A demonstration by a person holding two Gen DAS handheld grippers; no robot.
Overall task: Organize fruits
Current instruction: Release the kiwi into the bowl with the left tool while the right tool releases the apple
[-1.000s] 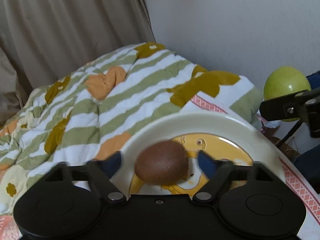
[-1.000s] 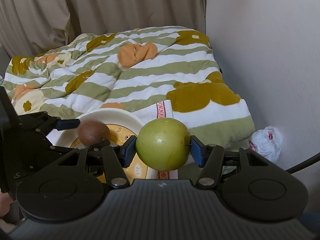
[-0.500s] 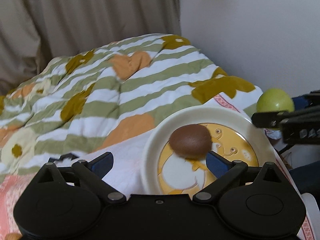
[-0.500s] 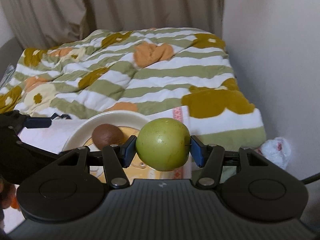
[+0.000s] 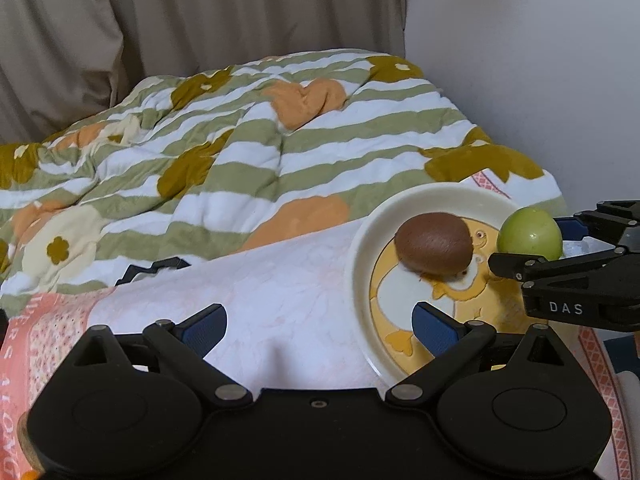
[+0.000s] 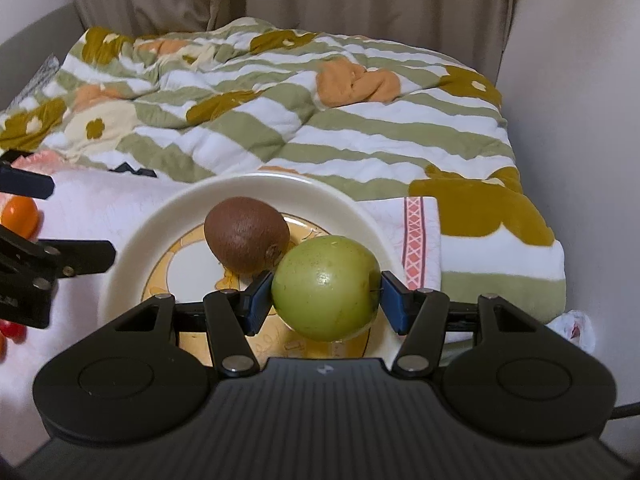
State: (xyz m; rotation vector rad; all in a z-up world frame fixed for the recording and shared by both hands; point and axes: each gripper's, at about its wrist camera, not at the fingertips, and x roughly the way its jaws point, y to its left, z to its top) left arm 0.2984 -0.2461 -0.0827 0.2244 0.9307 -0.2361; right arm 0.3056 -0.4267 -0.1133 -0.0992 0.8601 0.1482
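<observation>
Lowered over plate [image 6: 132, 240]: round, glossy green apple [image 6: 326, 288].

Black right gripper [image 6: 326, 300], blue pads [image 6: 258, 300], "DAS" marking, possibly cable

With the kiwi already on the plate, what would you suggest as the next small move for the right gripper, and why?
Probably lower the right gripper a little and open it to set the green apple on the plate beside the kiwi. Its pads clamp the apple over the plate, and the left gripper stands open and empty beside it.
</observation>
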